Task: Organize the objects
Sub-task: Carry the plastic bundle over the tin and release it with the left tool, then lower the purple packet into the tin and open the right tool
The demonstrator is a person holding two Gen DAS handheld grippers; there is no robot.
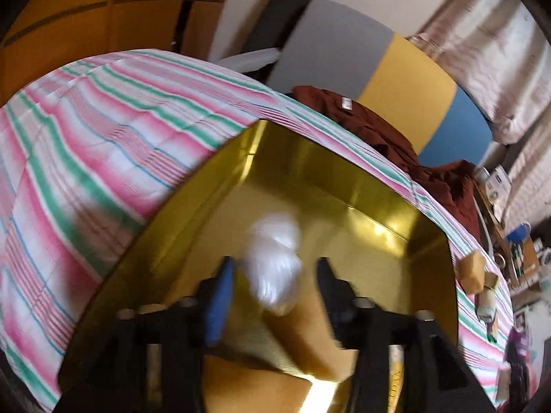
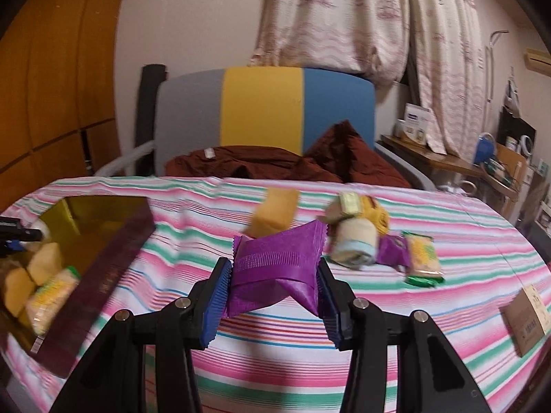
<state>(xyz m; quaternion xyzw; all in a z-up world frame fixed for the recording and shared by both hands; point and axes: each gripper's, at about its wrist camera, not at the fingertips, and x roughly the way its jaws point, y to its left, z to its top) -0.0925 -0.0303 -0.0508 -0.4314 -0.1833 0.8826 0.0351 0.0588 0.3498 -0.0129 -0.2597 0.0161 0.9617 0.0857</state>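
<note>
Left hand-held gripper apart over gold box, white packet loose between; right hand-held gripper clamped on purple packet.

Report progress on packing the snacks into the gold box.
Done: several packets already lie in the gold box. In hand: the left gripper is open over it with a white packet between its fingers; the right gripper clamps a purple packet. Left: the yellow packet and a small pile including a green-edged packet on the striped cloth.
</note>
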